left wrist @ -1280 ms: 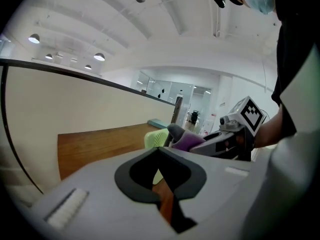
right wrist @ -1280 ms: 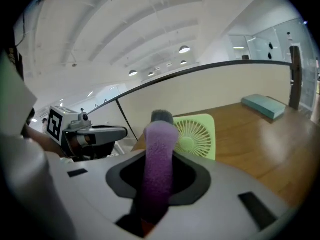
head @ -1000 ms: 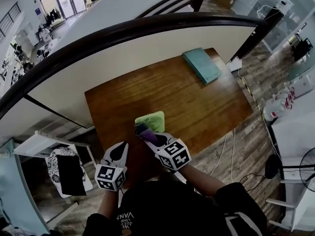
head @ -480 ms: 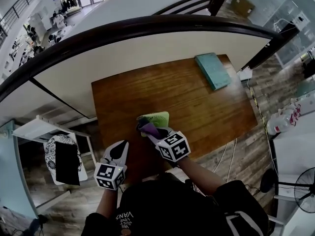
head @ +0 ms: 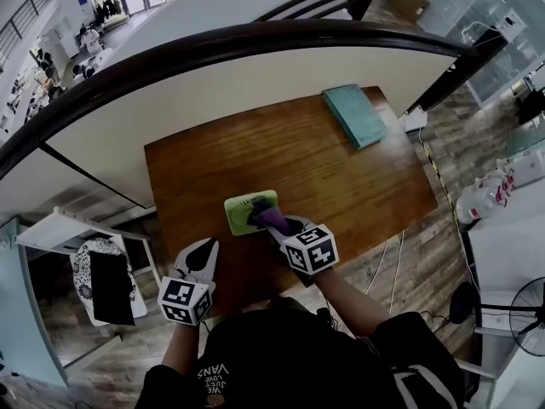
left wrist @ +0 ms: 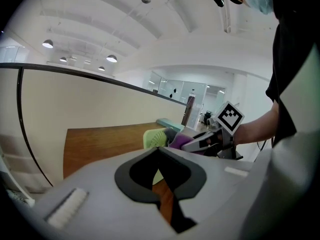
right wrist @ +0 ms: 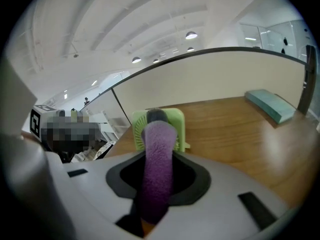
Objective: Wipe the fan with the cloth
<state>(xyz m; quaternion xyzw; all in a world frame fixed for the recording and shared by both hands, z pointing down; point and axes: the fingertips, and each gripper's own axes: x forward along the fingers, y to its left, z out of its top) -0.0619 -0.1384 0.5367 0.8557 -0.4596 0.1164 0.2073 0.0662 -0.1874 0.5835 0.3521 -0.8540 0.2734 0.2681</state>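
A light green fan (head: 241, 214) sits on the wooden table (head: 332, 169) near its front edge. My right gripper (head: 277, 222) is shut on a purple cloth (head: 271, 216) and presses it against the fan's right part. In the right gripper view the cloth (right wrist: 157, 159) runs from between the jaws up onto the fan's grille (right wrist: 172, 126). My left gripper (head: 206, 248) hangs off the table's front left corner, apart from the fan, jaws together with nothing in them. From there I see the fan (left wrist: 152, 138) and the cloth (left wrist: 177, 141).
A teal flat box (head: 352, 115) lies at the table's far right corner, also in the right gripper view (right wrist: 270, 105). A cream partition with a dark rail (head: 255, 41) runs behind the table. A white cable (head: 396, 258) hangs by the front right edge.
My right gripper has carried the cloth from the fan's left near side across to its right side. The fan's face shows more fully now. The left gripper has stayed put.
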